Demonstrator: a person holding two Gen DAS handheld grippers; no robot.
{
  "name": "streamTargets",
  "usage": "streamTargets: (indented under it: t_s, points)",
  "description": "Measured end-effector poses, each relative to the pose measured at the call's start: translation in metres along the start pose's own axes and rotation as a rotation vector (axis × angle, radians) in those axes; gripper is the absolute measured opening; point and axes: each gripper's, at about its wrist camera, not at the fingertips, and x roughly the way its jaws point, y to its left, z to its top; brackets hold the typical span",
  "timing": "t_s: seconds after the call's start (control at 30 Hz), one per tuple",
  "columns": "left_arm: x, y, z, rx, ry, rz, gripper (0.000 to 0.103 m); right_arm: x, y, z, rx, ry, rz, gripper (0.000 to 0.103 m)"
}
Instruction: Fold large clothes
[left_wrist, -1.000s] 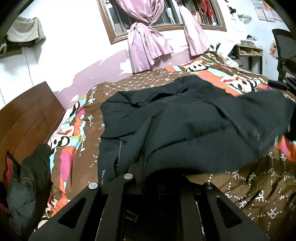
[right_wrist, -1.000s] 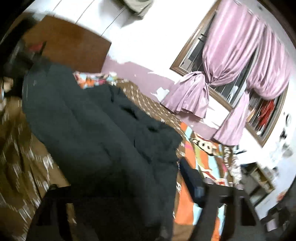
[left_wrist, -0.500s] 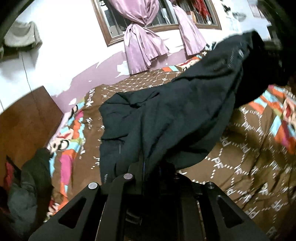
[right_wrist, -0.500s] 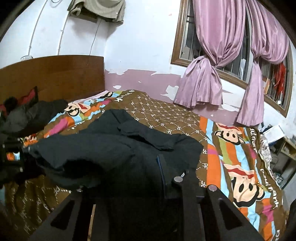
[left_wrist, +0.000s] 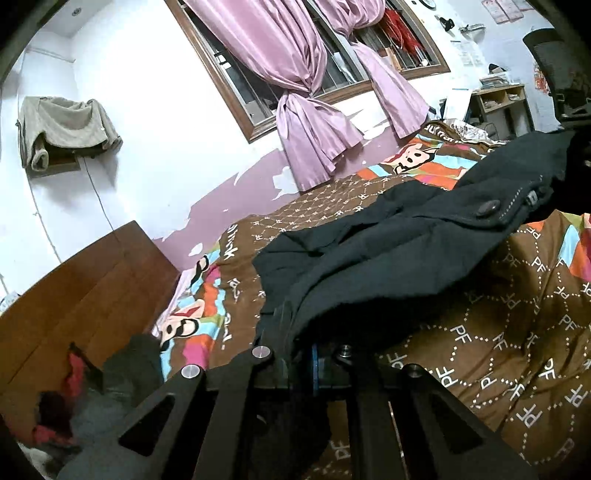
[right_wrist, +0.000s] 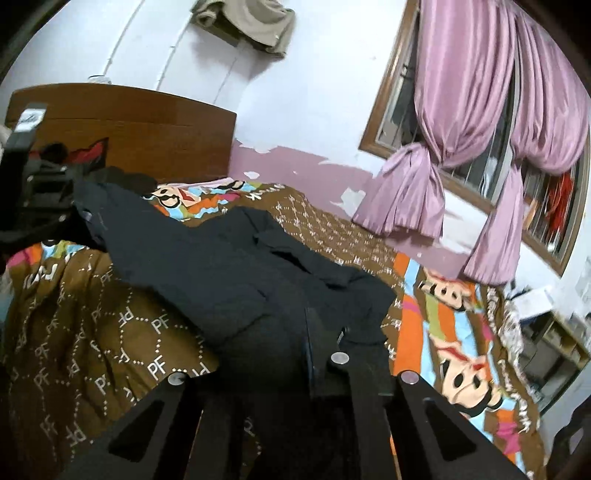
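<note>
A large black garment (left_wrist: 388, 251) with a snap button lies partly on the bed. It is lifted at two edges and spans between my grippers. My left gripper (left_wrist: 303, 354) is closing, with a fold of the black cloth pinched between its pads. In the right wrist view the garment (right_wrist: 221, 273) runs from my right gripper (right_wrist: 321, 354), whose jaws are closing on its near edge, over to the left gripper (right_wrist: 44, 206) at the far left. The fingertips of both are buried in cloth.
The bed has a brown patterned cover (left_wrist: 517, 314) with cartoon stripes and a wooden headboard (right_wrist: 147, 122). A heap of dark and red clothes (left_wrist: 122, 373) lies by the headboard. Pink curtains (left_wrist: 306, 110), a shelf unit (left_wrist: 498, 99) and an office chair (left_wrist: 561, 74) stand beyond the bed.
The right gripper has closed on the garment's edge and risen with it. The left gripper has lifted its own edge, so the cloth now hangs stretched between the two.
</note>
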Motion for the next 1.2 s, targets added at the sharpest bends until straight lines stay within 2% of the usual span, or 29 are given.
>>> streamTargets:
  t_s: [0.17, 0.37, 0.5, 0.6, 0.7, 0.8, 0.93, 1.07, 1.2]
  points:
    - [-0.031, 0.024, 0.015, -0.015, -0.006, -0.012, 0.006, -0.041, 0.014, 0.013, -0.052, -0.06, 0.016, 0.008]
    - [-0.083, 0.041, 0.031, 0.014, -0.058, -0.032, 0.006, -0.098, 0.016, 0.036, -0.107, -0.104, 0.063, 0.008]
    - [-0.11, 0.046, 0.041, 0.038, -0.035, -0.08, 0.006, -0.128, 0.014, 0.05, -0.11, -0.123, 0.07, 0.008]
    - [-0.114, 0.042, 0.048, 0.062, -0.004, -0.111, 0.006, -0.135, 0.009, 0.057, -0.094, -0.115, 0.075, 0.007]
    - [-0.104, 0.034, 0.052, 0.096, 0.015, -0.118, 0.006, -0.127, 0.004, 0.057, -0.084, -0.099, 0.055, 0.006]
    - [-0.079, 0.028, 0.056, 0.077, 0.061, -0.159, 0.006, -0.113, -0.006, 0.061, -0.049, -0.081, 0.032, 0.004]
    - [-0.05, 0.029, 0.064, 0.011, 0.091, -0.189, 0.006, -0.076, -0.024, 0.061, 0.02, -0.025, 0.046, 0.004]
    - [-0.02, 0.032, 0.071, -0.031, 0.12, -0.194, 0.006, -0.051, -0.035, 0.057, 0.079, -0.008, 0.074, 0.004]
    - [0.017, 0.037, 0.079, -0.058, 0.161, -0.199, 0.006, -0.037, -0.041, 0.054, 0.085, -0.001, 0.109, 0.004]
